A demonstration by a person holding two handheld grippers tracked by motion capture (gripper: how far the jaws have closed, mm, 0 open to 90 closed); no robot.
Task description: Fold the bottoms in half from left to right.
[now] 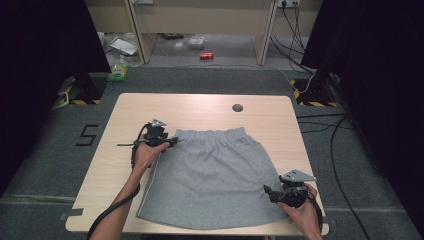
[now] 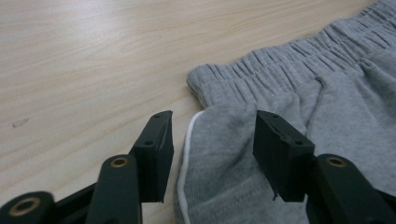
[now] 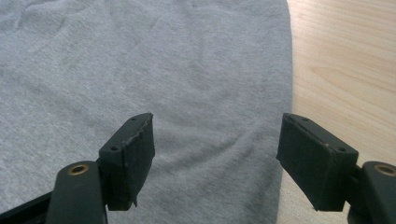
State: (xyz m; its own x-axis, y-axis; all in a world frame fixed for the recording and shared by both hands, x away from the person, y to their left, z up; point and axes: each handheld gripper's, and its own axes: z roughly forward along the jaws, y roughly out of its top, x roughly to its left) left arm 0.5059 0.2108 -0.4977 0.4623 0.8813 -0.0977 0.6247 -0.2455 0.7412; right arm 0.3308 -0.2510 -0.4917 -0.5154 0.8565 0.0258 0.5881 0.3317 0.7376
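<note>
Looking down at the grey skirt (image 1: 212, 177) spread flat on the counter (image 1: 200, 107), elastic waistband (image 1: 212, 135) at the far end and hem toward me, so its long axis runs pretty much straight away from my body.

My left gripper (image 1: 170, 141) sits at the far-left corner, right where the waistband meets the left side seam. In the left gripper view the fingers (image 2: 156, 149) are spread wide with nothing between them yet, and the white piping (image 2: 187, 154) on the skirt's left edge runs up through the gap. The gathered waistband corner (image 2: 201, 81) lies just ahead of the tips, so a short push forward and down should get that corner inside, I think.

My right gripper (image 1: 270, 192) is down at the near-right, over the skirt's right side close to the hem. Those fingers (image 3: 130, 154) are wide open too, holding nothing. The skirt's right edge (image 3: 287, 93) runs between them, closer to the right finger, with cloth under the left one and bare wood (image 3: 345, 70) beyond.

So each hand owns a diagonal corner: left is nearer the waistband, right is nearer the hem. Whatever fold comes next hinges on that, and my guess is the edges get pinched first.
</note>
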